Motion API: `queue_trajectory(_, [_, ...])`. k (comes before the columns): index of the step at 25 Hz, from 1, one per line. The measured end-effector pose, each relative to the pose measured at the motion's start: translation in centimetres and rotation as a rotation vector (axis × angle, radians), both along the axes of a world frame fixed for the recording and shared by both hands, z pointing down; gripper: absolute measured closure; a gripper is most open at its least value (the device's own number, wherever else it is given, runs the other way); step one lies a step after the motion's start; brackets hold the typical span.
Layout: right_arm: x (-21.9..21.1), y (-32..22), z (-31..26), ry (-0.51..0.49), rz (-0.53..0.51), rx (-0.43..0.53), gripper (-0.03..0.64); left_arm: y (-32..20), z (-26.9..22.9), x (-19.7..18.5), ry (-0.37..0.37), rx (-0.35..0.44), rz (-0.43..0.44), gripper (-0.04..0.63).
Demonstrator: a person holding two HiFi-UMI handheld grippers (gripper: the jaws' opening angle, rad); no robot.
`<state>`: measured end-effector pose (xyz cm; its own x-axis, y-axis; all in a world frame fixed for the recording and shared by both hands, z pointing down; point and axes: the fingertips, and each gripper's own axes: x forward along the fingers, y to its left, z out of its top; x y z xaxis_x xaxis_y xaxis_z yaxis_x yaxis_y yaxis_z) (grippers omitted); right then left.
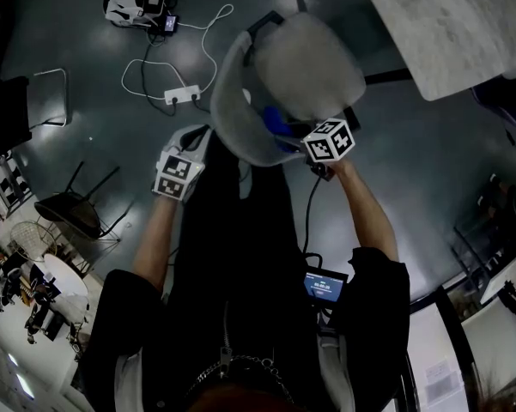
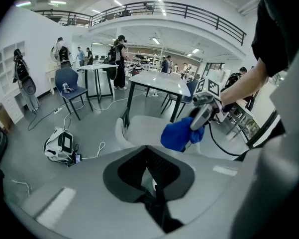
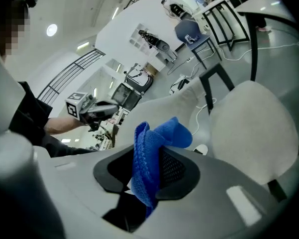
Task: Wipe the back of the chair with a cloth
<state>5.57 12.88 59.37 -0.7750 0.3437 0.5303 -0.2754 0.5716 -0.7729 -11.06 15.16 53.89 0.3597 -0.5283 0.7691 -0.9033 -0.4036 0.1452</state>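
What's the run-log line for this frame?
right gripper: jaws shut on blue cloth | cloth at chair back | left gripper: jaws together, empty

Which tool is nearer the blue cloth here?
Right. The right tool grips the blue cloth; the left tool is apart from it, beside the chair's backrest.

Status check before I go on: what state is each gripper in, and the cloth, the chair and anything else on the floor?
right gripper: shut on the blue cloth.
blue cloth: bunched, pinched in the right jaws, held at the chair; contact unclear.
left gripper: jaws look together, nothing in them.
chair: upright, seat bare.
power strip: lying on the floor, white cable attached.
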Motion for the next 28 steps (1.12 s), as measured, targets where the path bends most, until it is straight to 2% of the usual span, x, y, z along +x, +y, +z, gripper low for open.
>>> queue_trajectory(3, [0.8, -3.1, 2.7, 0.089, 0.009, 0.099, 0.506, -0.1, 0.0, 0.2, -0.004, -0.002, 0.003, 0.584])
queue_trajectory(7, [1.5, -4.5, 8.4, 0.253, -0.09, 0.212, 0.505, 0.0, 0.2, 0.2, -0.014, -0.013, 0.005, 0.584])
queue_trajectory(15, [3.4, -0.2, 18.3, 0.482, -0.287, 0.138, 0.505, -0.3, -0.1, -0.1, -0.045, -0.025, -0.005, 0.584])
queue_trajectory(19, [2.9, 3.1, 19.4, 0.489, -0.389, 0.077, 0.505, 0.0, -0.2, -0.4, -0.05, -0.037, -0.002, 0.584])
queue_trajectory(22, [2.7, 4.5, 19.3, 0.487, -0.428, 0.062, 0.506, 0.3, -0.1, -0.3, -0.048, -0.043, 0.005, 0.584])
queue_trajectory(24, [2.6, 4.8, 19.2, 0.488, -0.432, 0.057, 0.508, 0.4, 0.0, -0.1, -0.046, -0.046, 0.012, 0.584])
queue_trajectory(28, [2.7, 5.0, 18.2, 0.468, -0.399, -0.016, 0.508, 0.4, 0.1, 0.7, -0.035, -0.042, 0.031, 0.584])
